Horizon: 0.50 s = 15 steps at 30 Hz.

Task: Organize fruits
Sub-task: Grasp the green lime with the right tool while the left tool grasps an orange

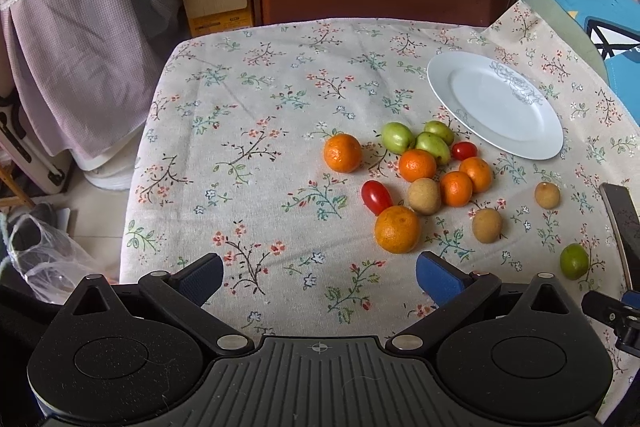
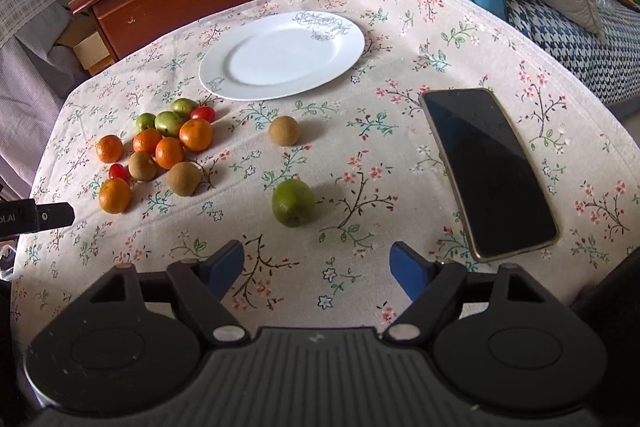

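nothing is sorted yet: the white plate [image 2: 280, 59] in the upper middle is bare, the fruits [image 2: 160, 147] lie scattered at left on the cloth. left gripper [image 1: 320, 281] and right gripper [image 2: 318, 265] gape, grasping nothing.

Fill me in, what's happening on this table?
A person with two handheld grippers is starting to sort fruit. The white plate is bare; oranges, green fruits, brown fruits and cherry tomatoes lie on the floral tablecloth. The left gripper and right gripper are open, holding nothing; the right faces a lone green fruit.
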Each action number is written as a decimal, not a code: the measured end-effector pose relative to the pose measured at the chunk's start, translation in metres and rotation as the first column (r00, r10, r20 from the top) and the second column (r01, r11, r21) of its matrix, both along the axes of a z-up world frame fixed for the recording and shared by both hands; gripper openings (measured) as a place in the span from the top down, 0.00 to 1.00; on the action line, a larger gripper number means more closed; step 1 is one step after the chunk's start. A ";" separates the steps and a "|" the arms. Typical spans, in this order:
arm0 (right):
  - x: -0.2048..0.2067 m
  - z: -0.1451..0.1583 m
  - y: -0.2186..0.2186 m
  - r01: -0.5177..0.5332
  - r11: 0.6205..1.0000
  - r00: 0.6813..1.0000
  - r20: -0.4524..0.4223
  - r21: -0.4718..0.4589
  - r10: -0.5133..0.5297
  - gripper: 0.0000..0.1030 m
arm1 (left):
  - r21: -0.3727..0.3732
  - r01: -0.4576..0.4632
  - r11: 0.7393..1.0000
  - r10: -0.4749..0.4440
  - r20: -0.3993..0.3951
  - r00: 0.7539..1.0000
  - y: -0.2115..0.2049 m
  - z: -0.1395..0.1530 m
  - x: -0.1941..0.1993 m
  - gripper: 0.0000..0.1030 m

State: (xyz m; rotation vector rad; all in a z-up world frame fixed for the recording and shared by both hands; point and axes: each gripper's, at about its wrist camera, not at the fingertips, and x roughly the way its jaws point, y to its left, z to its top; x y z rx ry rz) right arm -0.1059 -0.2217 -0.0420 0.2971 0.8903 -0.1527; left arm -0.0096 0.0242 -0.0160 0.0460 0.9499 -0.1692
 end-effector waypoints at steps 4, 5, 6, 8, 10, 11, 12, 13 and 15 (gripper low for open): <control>0.009 -0.003 -0.004 0.010 0.999 1.000 0.014 0.041 -0.011 0.28 | -0.002 0.010 1.000 -0.010 0.003 1.000 -0.002 -0.004 0.001 0.02; 0.013 -0.005 -0.003 0.009 0.999 1.000 0.009 0.043 -0.009 0.32 | -0.008 0.012 1.000 -0.012 0.001 1.000 -0.003 -0.005 0.002 0.02; 0.017 -0.006 -0.002 0.004 0.999 1.000 0.003 0.039 -0.004 0.38 | -0.018 0.014 1.000 -0.014 0.003 1.000 -0.003 -0.006 0.003 0.02; 0.022 -0.009 0.001 -0.001 1.000 1.000 -0.007 0.030 0.002 0.46 | -0.031 0.023 0.999 -0.023 0.012 1.000 -0.006 -0.007 0.004 0.02; 0.026 -0.011 0.002 -0.007 0.999 1.000 -0.010 0.041 0.007 0.51 | -0.041 0.047 0.998 -0.046 0.028 0.999 -0.012 -0.008 0.006 0.02; 0.027 -0.012 0.002 -0.008 0.999 1.000 -0.008 0.052 0.008 0.51 | -0.042 0.062 0.997 -0.061 0.034 0.998 -0.016 -0.008 0.006 0.02; 0.027 -0.013 0.002 -0.007 0.998 1.000 -0.007 0.060 0.007 0.51 | -0.043 0.079 0.996 -0.077 0.039 0.996 -0.019 -0.009 0.006 0.02; 0.028 -0.014 0.001 -0.005 0.998 1.000 -0.009 0.065 0.006 0.52 | -0.044 0.094 0.995 -0.093 0.043 0.995 -0.023 -0.010 0.007 0.02; 0.028 -0.017 0.000 -0.004 0.997 1.000 -0.012 0.072 0.004 0.59 | -0.043 0.110 0.993 -0.108 0.053 0.993 -0.029 -0.013 0.009 0.05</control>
